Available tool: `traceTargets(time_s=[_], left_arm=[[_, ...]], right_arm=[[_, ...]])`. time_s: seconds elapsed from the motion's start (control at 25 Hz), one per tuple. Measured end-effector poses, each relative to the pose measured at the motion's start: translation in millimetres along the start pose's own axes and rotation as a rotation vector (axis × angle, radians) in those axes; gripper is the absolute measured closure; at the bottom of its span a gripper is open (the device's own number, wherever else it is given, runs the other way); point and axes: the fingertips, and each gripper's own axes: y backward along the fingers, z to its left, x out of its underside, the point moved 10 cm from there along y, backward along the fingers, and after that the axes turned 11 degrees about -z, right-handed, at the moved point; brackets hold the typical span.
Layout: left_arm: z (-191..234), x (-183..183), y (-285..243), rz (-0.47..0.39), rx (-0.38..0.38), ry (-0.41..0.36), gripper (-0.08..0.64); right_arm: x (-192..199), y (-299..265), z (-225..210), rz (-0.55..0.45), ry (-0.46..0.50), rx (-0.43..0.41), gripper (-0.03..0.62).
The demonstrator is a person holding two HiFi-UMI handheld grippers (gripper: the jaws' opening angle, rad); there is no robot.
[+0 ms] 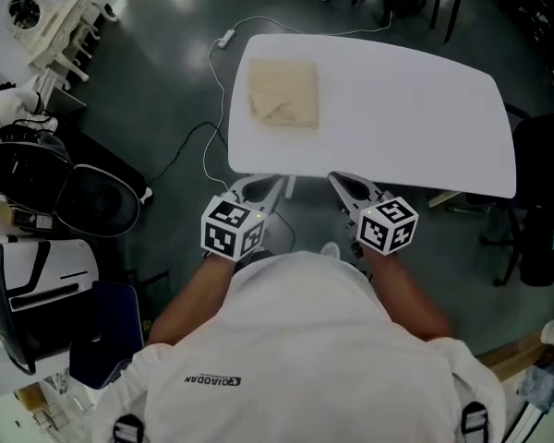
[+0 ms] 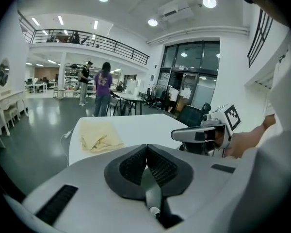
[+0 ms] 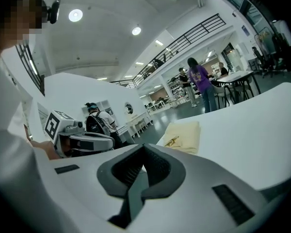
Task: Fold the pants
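Both fingers [image 2: 131, 166] far from pants [image 2: 99, 136]

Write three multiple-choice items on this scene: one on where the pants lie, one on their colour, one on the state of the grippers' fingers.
1. Where on the table do the pants lie, as the head view shows it?
A. toward the far left corner
B. at the near right corner
C. hanging over the near edge

2. What colour are the pants?
A. dark blue
B. pale beige
C. red

3. How do the fingers of the left gripper and the right gripper stand?
A. both wide apart
B. both together, nothing between them
C. both shut on the pants

Answers:
1 A: the cloth lies by the table's far left corner, away from both grippers.
2 B: it shows pale beige in all three views.
3 B: each gripper view shows its pads meeting with no cloth between.
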Motion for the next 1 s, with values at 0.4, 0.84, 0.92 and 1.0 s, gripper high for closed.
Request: traceTargets(time_s=[0.4, 0.84, 0.92, 1.0], left_arm=[[98.8, -3.2, 51.1, 0.013, 0.117, -0.034, 0.532], [160.4, 4.3, 89.7, -0.01, 0.187, -0.017, 0.532], [164.1, 5.5, 92.4, -0.018, 0.192, -0.011, 0.532], [167.7, 6.9, 93.8, -0.019, 0.191, -0.005, 0.532]], right_arm=[[30.9, -69.2, 74.9, -0.054, 0.036, 0.138, 0.572], [57.5, -102.4, 133.7, -0.034, 0.072, 0.232, 0.574], [57.8, -102.9, 138.2, -0.033, 0.08, 0.243, 0.574], [57.6, -104.3, 142.2, -0.03, 0.088, 0.252, 0.574]])
